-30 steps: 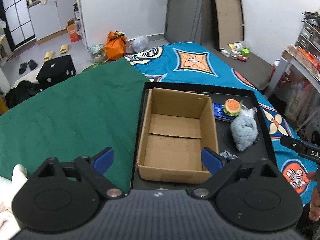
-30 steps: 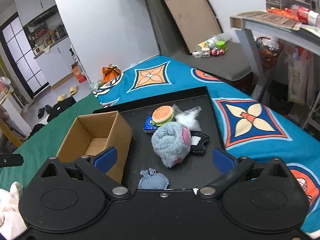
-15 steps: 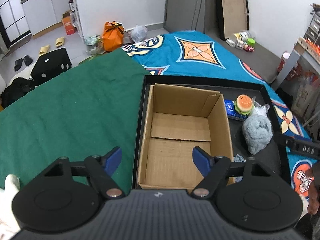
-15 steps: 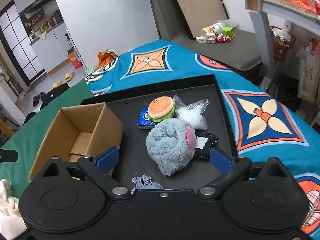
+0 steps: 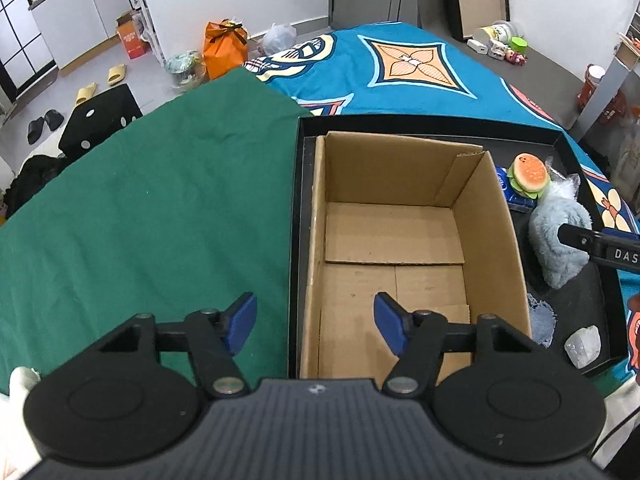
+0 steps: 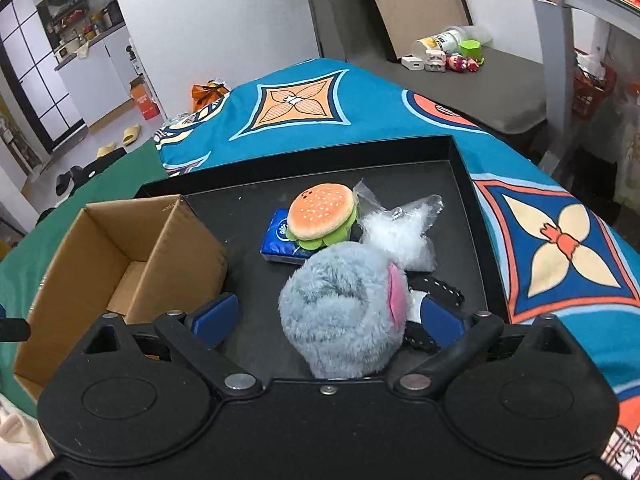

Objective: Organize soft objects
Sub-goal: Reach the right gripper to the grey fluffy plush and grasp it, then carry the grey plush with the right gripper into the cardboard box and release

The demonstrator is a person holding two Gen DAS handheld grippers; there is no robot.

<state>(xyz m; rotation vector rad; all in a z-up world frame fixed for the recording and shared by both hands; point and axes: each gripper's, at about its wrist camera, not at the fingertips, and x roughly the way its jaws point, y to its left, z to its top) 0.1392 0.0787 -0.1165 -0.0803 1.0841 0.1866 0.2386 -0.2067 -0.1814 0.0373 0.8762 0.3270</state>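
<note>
An empty open cardboard box (image 5: 396,236) stands in a black tray (image 5: 432,123); it also shows in the right wrist view (image 6: 120,256). A grey fluffy plush (image 6: 344,312) lies in the tray between the open fingers of my right gripper (image 6: 326,320), the left pad apart from it. It also shows in the left wrist view (image 5: 560,240). Behind it lie a burger plush (image 6: 322,216), a blue tissue pack (image 6: 280,240) and a clear bag of white stuffing (image 6: 400,232). My left gripper (image 5: 316,326) is open and empty over the box's near left wall.
A green cloth (image 5: 152,208) covers the table's left, a blue patterned cloth (image 5: 400,64) the far side. A blue knit scrap (image 5: 540,320) and a white lump (image 5: 584,346) lie at the tray's near right. A black patch (image 6: 440,290) lies beside the plush.
My right gripper has moved forward and down so the grey plush now sits between its fingers. My left gripper has moved in over the box's near left wall.
</note>
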